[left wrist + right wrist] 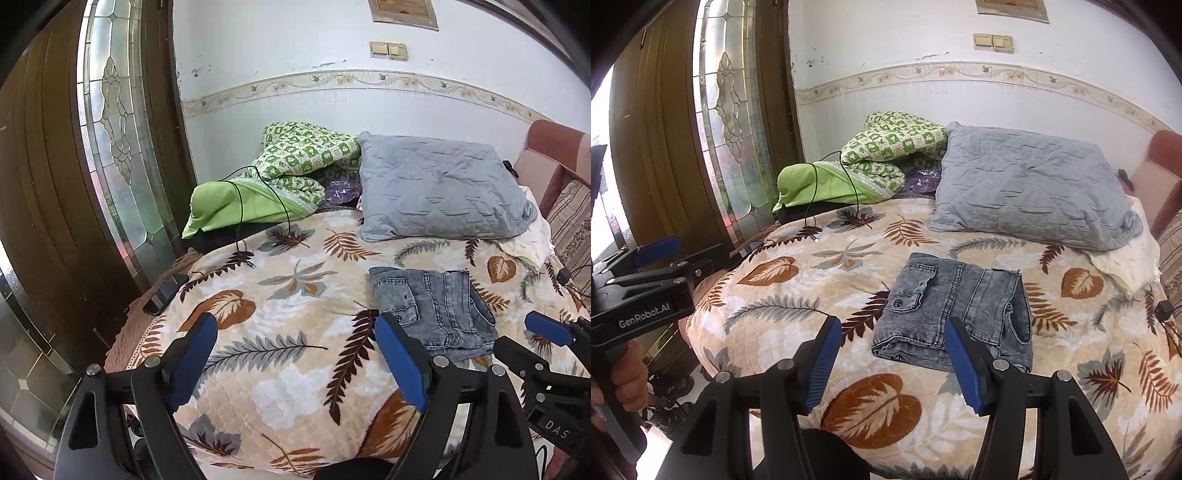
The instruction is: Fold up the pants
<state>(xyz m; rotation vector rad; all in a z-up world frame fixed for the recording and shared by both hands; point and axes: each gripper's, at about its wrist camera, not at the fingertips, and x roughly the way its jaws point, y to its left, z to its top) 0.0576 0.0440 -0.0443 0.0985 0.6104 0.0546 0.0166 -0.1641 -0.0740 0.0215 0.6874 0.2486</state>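
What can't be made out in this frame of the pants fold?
- Folded pants: inner layers are hidden by the top layer in both views; the near edge sits behind the right claw.
- Left claw: open, holding nothing.
- Dark flat object at the bed's left edge: too small to identify, left wrist view.
- Wall picture: cut off by the top edge.

Folded grey denim pants [955, 315] on leaf-print blanket [798, 295]; right gripper [890, 363] gaping, empty, above near edge; grey pillow [1030, 192] behind

Left tool [295, 365], right tool [890, 365]: black frames, blue ribbed pads, silver screws, white "GenRobot.AI" lettering.
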